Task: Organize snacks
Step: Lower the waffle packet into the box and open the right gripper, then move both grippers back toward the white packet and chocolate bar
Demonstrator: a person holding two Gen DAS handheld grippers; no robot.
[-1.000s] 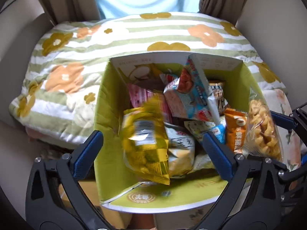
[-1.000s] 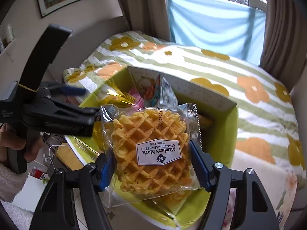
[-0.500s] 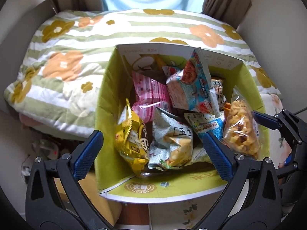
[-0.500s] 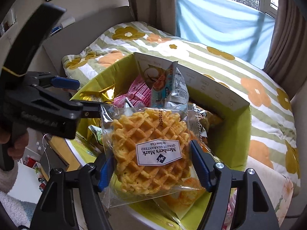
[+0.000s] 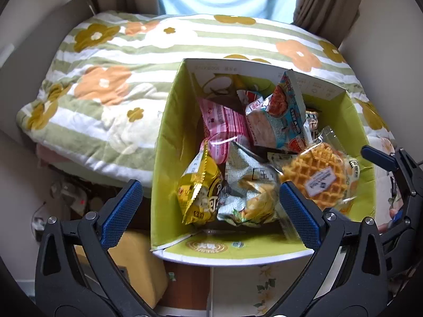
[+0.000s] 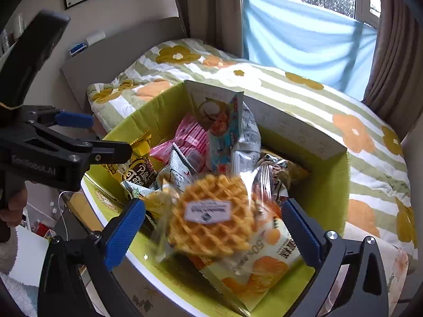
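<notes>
Over the green box (image 6: 327, 182), my right tool (image 6: 212, 225) is opening, waffle pack (image 6: 211, 219) free between pads. Left tool (image 5: 208, 212) apart, empty, waiting.

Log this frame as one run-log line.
step: drop waffle into box | right gripper: opening, waffle free between jaws | left gripper: open, empty, over box
</notes>
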